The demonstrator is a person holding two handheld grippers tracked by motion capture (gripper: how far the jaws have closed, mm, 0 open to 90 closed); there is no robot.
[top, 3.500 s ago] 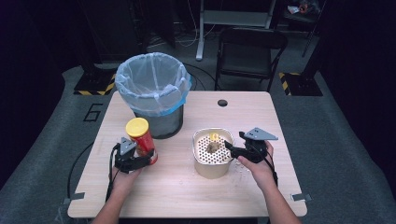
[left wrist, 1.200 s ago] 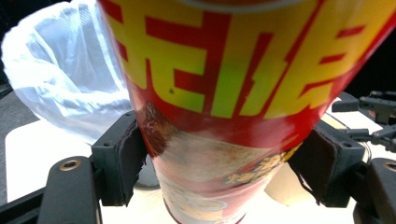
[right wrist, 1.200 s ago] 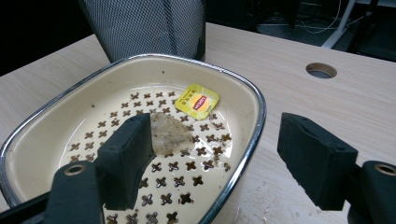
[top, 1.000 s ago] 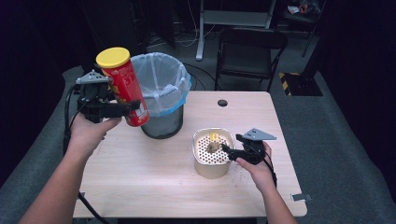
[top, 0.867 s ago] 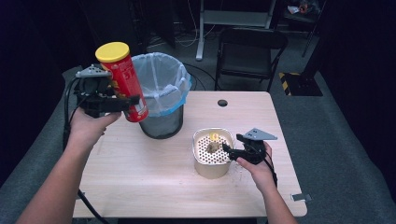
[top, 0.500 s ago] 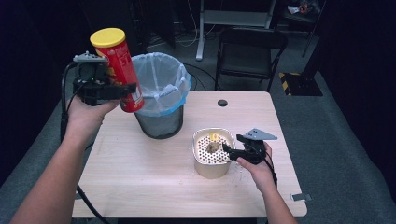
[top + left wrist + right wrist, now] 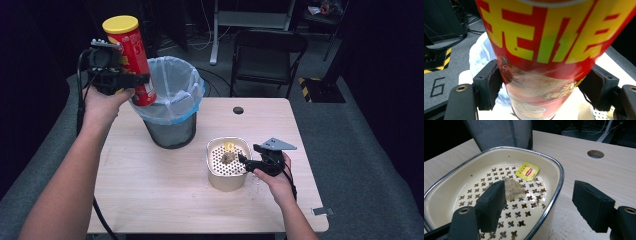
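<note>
Colours on your table:
- Tall cardboard crisp tube (image 7: 132, 60): red body, yellow lid, yellow and green lettering.
- Black wire-mesh waste bin (image 7: 172, 131) with a pale blue plastic liner (image 7: 172, 87).
- Cream enamel strainer dish (image 7: 469, 192), chrome rim, cross-shaped perforations.
- Square yellow tea-bag tag (image 7: 527, 172), red logo.
- Light wood-grain tabletop (image 7: 150, 190).
- Your two black grippers: left (image 7: 544, 92), right (image 7: 540, 207).
</note>
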